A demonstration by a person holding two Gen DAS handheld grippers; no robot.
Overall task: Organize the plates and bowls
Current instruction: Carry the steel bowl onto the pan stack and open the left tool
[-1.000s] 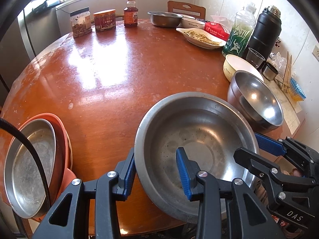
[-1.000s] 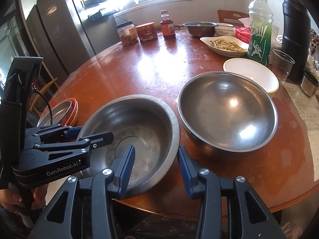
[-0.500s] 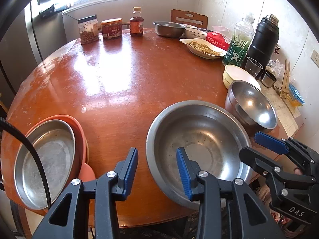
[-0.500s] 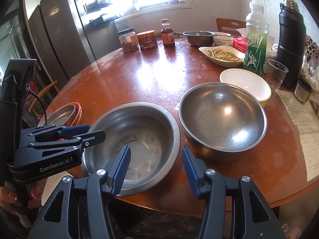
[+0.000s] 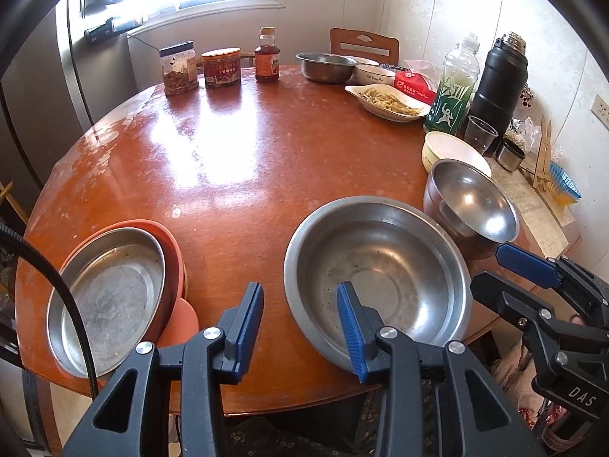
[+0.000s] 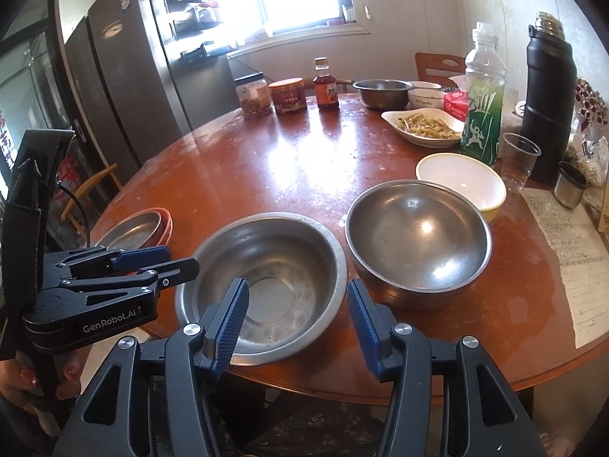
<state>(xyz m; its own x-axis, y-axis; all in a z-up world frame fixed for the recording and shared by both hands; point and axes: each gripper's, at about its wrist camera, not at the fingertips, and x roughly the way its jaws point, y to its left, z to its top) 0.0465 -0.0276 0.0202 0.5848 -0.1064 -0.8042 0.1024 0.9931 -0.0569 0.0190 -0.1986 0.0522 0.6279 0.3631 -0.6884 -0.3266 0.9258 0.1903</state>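
Both grippers have backed up and away from the wide steel bowl (image 5: 377,270) since a second ago, so more table shows now. Left gripper (image 5: 300,327) hangs open over the near edge with nothing between its pads; right gripper (image 6: 297,321) is open too, empty. That bowl is shallow, scuffed, speckled inside, sitting at the table's (image 5: 236,144) near rim. Just right of it sits a deeper shiny steel bowl (image 6: 416,236), then a white bowl (image 6: 460,181). A steel plate (image 5: 108,297) rests on orange dishes at left, partly hidden by a black cable (image 5: 76,320).
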